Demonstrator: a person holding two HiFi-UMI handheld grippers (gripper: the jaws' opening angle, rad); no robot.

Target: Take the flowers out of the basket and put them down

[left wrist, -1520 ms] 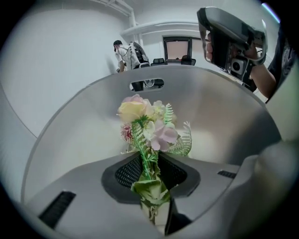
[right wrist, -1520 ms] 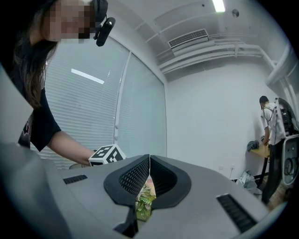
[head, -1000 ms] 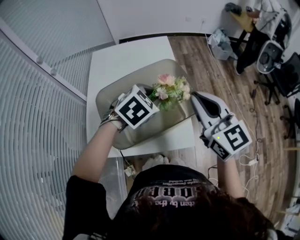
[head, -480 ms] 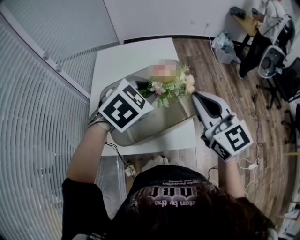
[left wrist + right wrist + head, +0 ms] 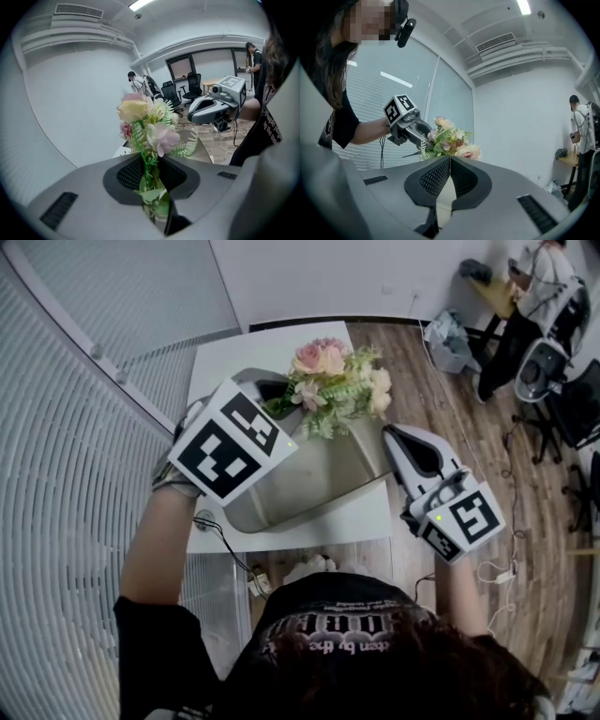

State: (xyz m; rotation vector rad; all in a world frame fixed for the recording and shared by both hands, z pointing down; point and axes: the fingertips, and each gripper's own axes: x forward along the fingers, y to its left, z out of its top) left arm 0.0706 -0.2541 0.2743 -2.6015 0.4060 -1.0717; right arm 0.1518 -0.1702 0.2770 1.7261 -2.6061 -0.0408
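1. Your left claw (image 5: pixel 151 164) is pinching the green stems of the flowers (image 5: pixel 146 123). The bunch of pink and cream blooms with fern-like fronds stands up from between its jaws.
2. The flowers hang in the air over the far end of the basket (image 5: pixel 323 486), a shallow, rounded grey container on the white table (image 5: pixel 267 352).
3. Your right claw (image 5: pixel 449 161) is pressed together on nothing. It is held level, off to the right of the basket.
4. The taking-out step looks done, and the putting-down step remains. The next move calls for carrying the bunch to a bare part of the table, lowering it until it rests, then spreading the jaws.
5. The part of the basket that shows holds nothing. Your left claw hides its near-left corner.
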